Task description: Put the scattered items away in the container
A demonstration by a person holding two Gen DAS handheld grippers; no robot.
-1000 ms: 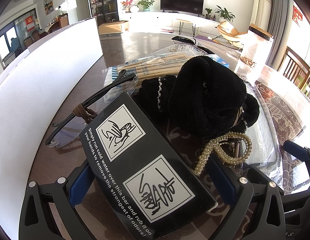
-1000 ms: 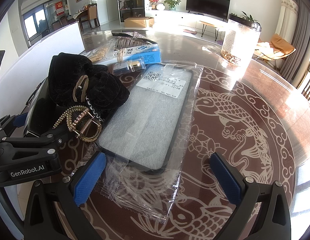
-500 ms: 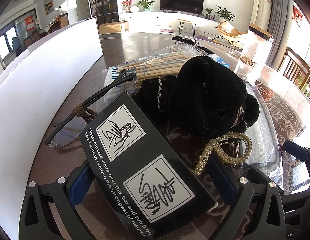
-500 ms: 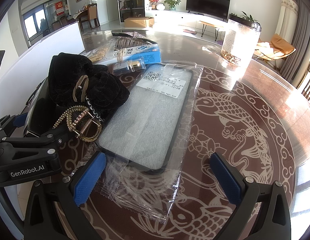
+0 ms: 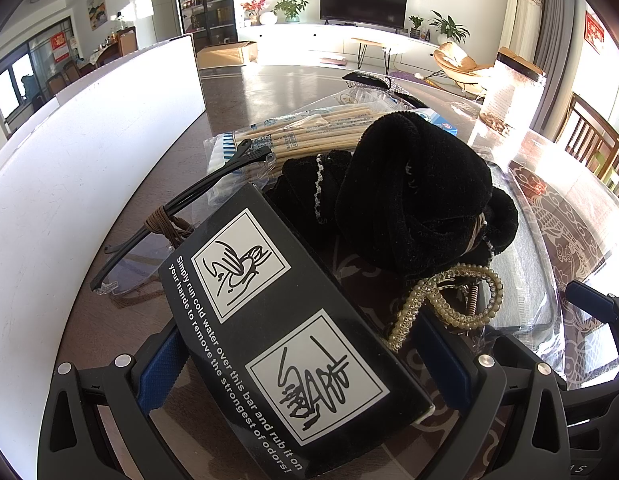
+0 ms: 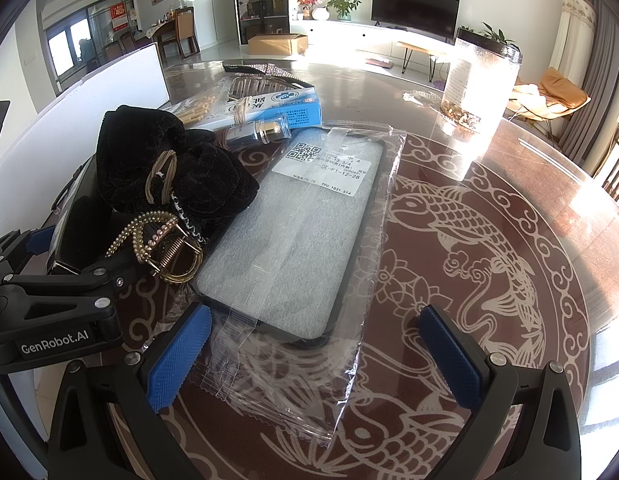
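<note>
The black card box (image 5: pixel 269 332) lies on the desk (image 6: pixel 489 240) directly between the spread fingers of the left hand-held gripper (image 5: pixel 305 364), its long axis slanting away toward the white container (image 5: pixel 81 168) on its left. The right hand-held gripper (image 6: pixel 313 356), also spread, straddles the bagged phone case (image 6: pixel 297 240) beside the box.

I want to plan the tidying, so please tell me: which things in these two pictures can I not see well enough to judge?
- White container, left wrist view: only its outer wall shows; the inside is hidden.
- Black box, left wrist view: its near end runs out of frame.
- Black velvet scrunchie, right wrist view: it hides whatever lies beneath.
- Blue box, right wrist view: its print is too small to read.
</note>
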